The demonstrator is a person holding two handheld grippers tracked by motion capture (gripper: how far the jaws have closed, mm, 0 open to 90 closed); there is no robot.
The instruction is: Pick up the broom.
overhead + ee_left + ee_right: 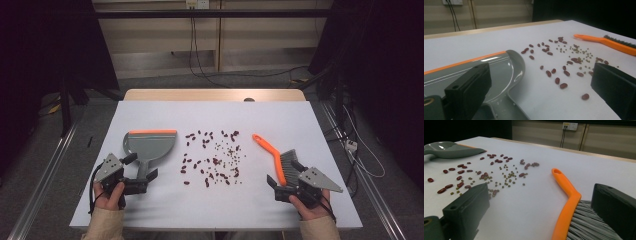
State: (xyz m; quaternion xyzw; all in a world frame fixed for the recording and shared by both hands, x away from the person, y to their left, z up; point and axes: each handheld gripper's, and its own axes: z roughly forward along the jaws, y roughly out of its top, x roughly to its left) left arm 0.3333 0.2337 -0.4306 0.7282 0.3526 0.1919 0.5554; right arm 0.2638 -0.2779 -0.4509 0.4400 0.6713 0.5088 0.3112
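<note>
The beans (212, 157) lie scattered in the middle of the white table (165, 210), and everything else is best placed from them. To their left lies the dustpan (149, 145), with its orange lip pointing away from the person and its handle pointing back toward the left gripper (141, 176). To their right lies the brush (275, 155). Its long axis runs from the far orange tip, near the beans, back to the grey bristles, which are close to the right gripper (284, 176).

Both grippers stand wide open and hold nothing. In the left gripper view the dustpan (486, 75) lies between and just ahead of the jaws, more toward the left jaw. In the right gripper view the brush (569, 202) passes between the jaws, with the bristles beside the right jaw, but the jaws do not press on it.

So each tool is nearest to the hand on its own side, and I judge the next move is a short reach forward and a closing on each handle.

The dustpan is smooth, glossy grey plastic, shallow and rounded. The brush handle is hard orange plastic, slightly bent, and the bristles are stiff and fine. The beans are small: dark red, oval ones mixed with tiny, greenish, round ones (584, 53).
</note>
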